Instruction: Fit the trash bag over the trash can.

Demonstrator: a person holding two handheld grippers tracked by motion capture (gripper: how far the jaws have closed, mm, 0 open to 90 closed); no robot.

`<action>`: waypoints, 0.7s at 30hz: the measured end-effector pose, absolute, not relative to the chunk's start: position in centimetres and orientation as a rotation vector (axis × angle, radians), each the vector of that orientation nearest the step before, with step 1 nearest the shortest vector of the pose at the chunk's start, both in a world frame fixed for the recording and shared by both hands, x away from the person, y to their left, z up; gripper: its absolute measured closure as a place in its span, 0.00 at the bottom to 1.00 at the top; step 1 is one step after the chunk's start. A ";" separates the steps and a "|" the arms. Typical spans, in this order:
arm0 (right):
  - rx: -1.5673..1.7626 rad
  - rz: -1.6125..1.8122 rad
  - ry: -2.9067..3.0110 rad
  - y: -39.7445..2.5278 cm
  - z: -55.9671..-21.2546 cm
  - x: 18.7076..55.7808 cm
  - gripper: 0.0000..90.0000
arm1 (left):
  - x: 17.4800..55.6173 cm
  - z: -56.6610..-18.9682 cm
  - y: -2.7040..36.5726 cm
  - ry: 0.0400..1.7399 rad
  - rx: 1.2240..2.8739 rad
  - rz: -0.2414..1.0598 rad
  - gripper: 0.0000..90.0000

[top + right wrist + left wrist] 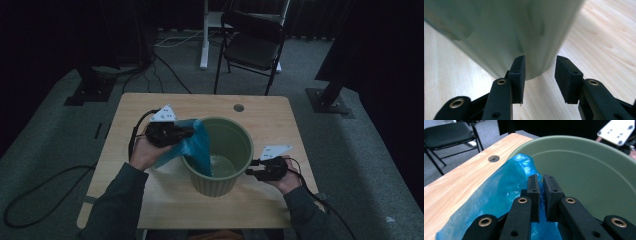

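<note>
Apparently left fingers (534, 192) pinch blue bag (499, 195); right fingers (567, 75) gape.

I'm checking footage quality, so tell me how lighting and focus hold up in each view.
High view: dim and underexposed, the surround almost black, yet the green bin and blue bag read clearly. Left gripper view: bright and sharp, with glare patches on the bag's plastic. Right gripper view: the bin wall is blurred and too close to focus, the table grain soft, the jaws crisp.

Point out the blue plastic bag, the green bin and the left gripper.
blue plastic bag (499, 195), left gripper view, crinkled sheet left of the jaws.
green bin (222, 186), high view, outer front wall.
left gripper (541, 192), left gripper view, between its fingertips.
</note>
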State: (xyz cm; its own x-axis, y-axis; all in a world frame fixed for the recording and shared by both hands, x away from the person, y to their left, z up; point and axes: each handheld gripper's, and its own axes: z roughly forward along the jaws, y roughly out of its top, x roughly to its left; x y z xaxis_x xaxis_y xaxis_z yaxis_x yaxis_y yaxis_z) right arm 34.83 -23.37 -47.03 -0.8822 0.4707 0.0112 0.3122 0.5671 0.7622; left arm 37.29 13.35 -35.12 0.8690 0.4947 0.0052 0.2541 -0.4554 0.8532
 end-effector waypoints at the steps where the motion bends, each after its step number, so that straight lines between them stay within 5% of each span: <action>1: 0.671 1.212 2.587 -23.8 -46.7 35.0 0.69 | 37.3 -35.0 13.0 0.532 2.065 0.312 0.94; 11: 0.811 1.351 2.378 -28.7 -40.6 35.9 0.84 | 37.7 -33.8 9.6 0.447 2.095 0.328 0.94; 21: 0.662 1.419 2.410 -23.8 -36.1 38.0 0.77 | 37.9 -33.3 7.9 0.409 2.101 0.330 0.93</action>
State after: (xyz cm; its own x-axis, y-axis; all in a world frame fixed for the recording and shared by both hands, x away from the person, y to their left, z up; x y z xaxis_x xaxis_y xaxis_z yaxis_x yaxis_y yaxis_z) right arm 38.03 -23.81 -36.14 -0.8601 0.5101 0.0018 0.2490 0.4166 0.8743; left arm 37.91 7.90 -33.29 0.9081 0.4121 0.0741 0.1598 -0.5046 0.8485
